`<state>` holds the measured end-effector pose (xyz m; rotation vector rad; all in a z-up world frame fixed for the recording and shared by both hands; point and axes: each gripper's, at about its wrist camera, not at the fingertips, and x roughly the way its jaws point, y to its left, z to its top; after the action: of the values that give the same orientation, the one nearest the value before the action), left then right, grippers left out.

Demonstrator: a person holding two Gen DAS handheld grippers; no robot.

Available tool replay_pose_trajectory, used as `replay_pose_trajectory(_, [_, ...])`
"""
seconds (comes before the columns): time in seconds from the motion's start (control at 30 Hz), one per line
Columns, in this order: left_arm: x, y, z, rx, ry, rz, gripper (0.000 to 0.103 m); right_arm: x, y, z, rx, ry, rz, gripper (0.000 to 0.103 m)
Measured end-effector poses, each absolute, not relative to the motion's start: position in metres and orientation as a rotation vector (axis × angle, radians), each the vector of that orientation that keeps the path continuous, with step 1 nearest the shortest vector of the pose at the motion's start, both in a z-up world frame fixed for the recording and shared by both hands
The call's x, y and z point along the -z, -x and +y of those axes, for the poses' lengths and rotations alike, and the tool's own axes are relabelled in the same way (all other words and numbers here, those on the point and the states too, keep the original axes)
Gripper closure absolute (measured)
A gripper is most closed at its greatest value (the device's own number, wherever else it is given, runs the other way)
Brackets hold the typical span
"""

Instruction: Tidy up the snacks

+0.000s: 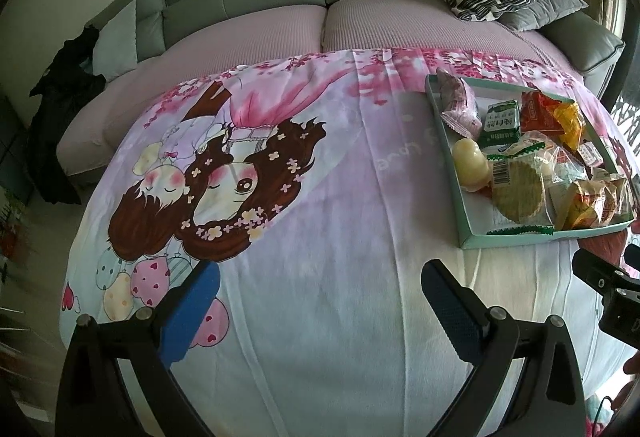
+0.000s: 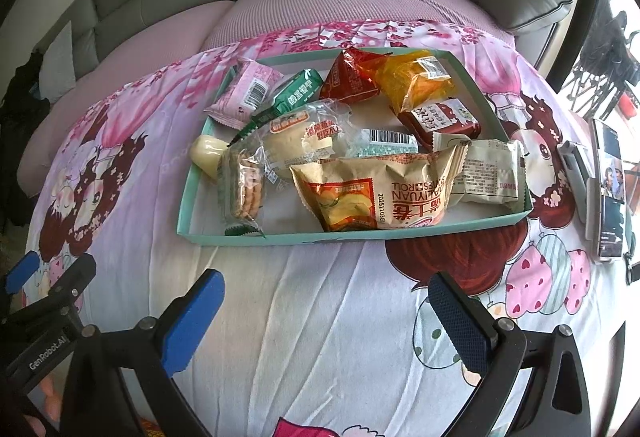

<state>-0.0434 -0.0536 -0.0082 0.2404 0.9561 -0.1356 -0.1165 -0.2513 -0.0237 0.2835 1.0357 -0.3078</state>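
1. The left gripper (image 1: 320, 285) hovers low over the cartoon-print cloth (image 1: 320, 317) with its fingers spread wide and nothing between them. Ahead of its fingertips is only bare cloth; the snacks lie ahead and well off to its right.

2. The teal tray (image 2: 280, 237) sits on the cloth straight ahead of the right gripper (image 2: 326, 297), whose fingers are also spread wide and hold nothing. Its near rim runs crosswise to those fingers, a little beyond their tips. The right gripper is plainly the nearer of the two.

3. All the snacks I can see already lie inside the tray, heaped loosely (whether that pile is the tidy end or a jumble waiting to be sorted, this moment does not settle):
   - at the tray's left end, a pale yellow jelly cup (image 2: 208, 153) against the left wall, a clear pack of round biscuits (image 2: 244, 185) just nearer the fingers, a pink wafer pack (image 2: 244, 93) and a green biscuit pack (image 2: 298, 93) farther away;
   - in the middle, a clear-wrapped bread roll (image 2: 300, 141), and nearest the right fingers the tan Swiss-roll bag (image 2: 376, 193), its long axis crosswise to them;
   - toward the right, a red pouch (image 2: 352, 77), an orange bag (image 2: 416, 81), a dark red sachet (image 2: 440, 121) and a cream packet (image 2: 488, 173) against the right wall.

4. Beyond the right finger, off the tray, a phone (image 2: 608, 193) stands propped.
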Motion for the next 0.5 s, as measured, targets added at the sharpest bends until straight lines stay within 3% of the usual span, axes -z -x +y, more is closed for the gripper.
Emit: replay_pose_trajectory(0.5, [0.0089, 0.0443, -0.0566, 0.150, -0.258, 0.956, 0.002, 0.0227, 0.1169, -0.2542, 0.310, -0.288, 1.037, 0.000])
